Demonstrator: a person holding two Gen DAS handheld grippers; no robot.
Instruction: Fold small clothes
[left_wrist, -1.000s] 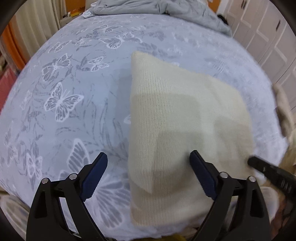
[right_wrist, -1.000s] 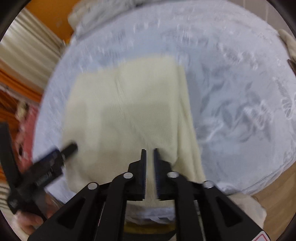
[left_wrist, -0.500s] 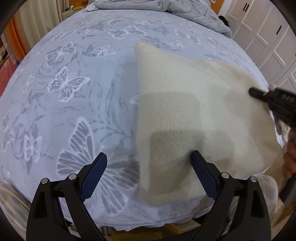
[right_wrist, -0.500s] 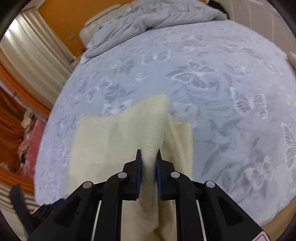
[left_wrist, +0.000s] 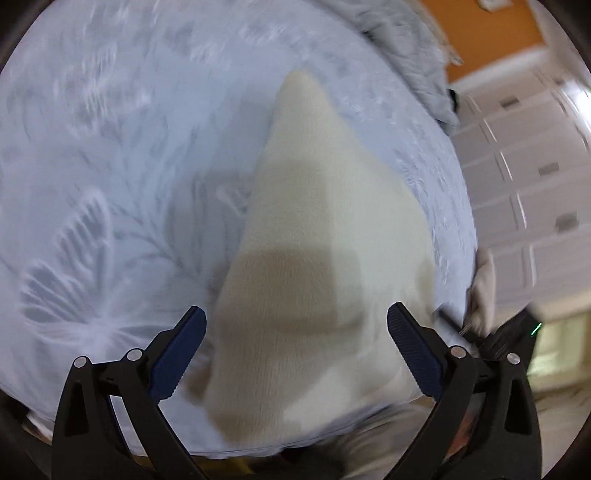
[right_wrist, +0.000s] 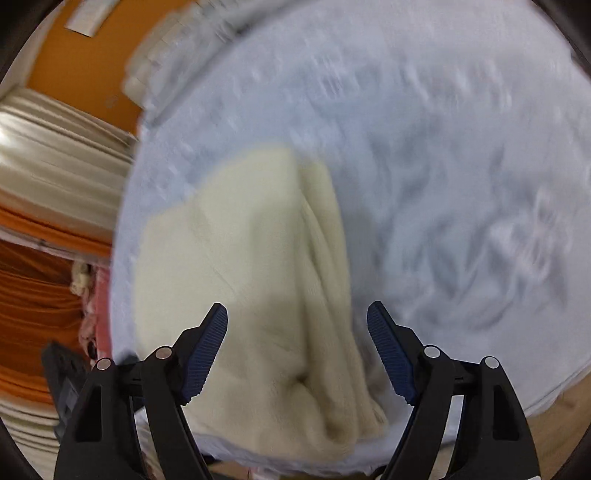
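Both claws are spread wide and gripping nothing, so I read the cream knit as set down rather than carried. Starting on the left: my left gripper (left_wrist: 295, 350) hangs with its blue pads apart over the near end of the cream knit garment (left_wrist: 317, 266), which lies on the butterfly-print bedspread (left_wrist: 110, 166) and tapers to a corner at the far side. I judge I'm hovering there so I can pin or smooth that near edge. Both views are motion-blurred, so fine creases escape me. Moving right: my right gripper (right_wrist: 297, 350) also stands agape, straddling a bunched ridge along the garment's right side, where a layer looks doubled over. That fits a fold just laid. Far right in the left view sit white cabinet doors (left_wrist: 524, 184), and a grey blanket (left_wrist: 406, 48) is heaped at the far edge.
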